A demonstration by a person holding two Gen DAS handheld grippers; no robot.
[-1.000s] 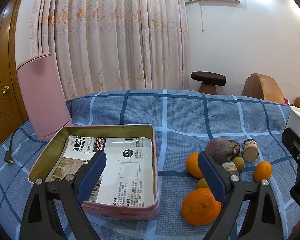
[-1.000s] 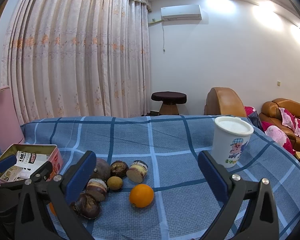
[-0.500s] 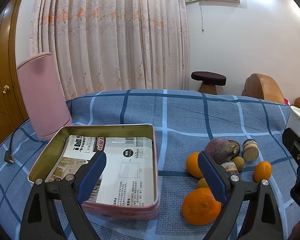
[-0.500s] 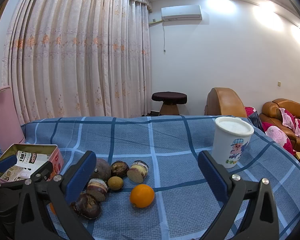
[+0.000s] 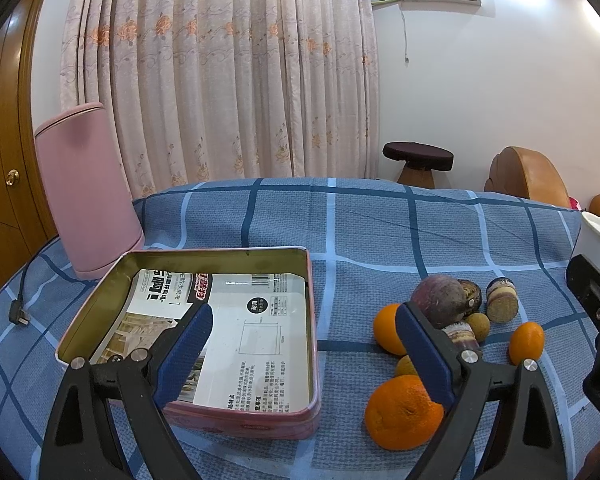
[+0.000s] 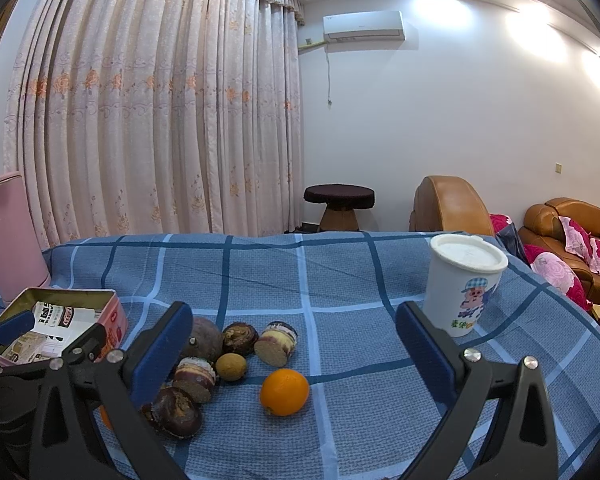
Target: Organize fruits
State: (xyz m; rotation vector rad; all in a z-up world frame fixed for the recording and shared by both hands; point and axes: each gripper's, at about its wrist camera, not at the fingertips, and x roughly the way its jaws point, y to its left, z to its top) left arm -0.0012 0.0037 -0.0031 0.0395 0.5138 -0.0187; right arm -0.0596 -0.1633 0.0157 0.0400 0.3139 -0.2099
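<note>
Fruits lie loose in a cluster on the blue checked cloth (image 6: pixel 340 276), just right of the open tin (image 5: pixel 312 320), which holds only printed paper and is probably where they belong. A large orange (image 5: pixel 402 412) sits nearest the left gripper (image 5: pixel 304 354), and a small orange (image 6: pixel 284 392) lies apart between the fingers of the right gripper (image 6: pixel 294 350). Both claws hover spread wide and empty, apparently lining up a first pick; some brown pieces may be cut fruit, hard to tell
</note>
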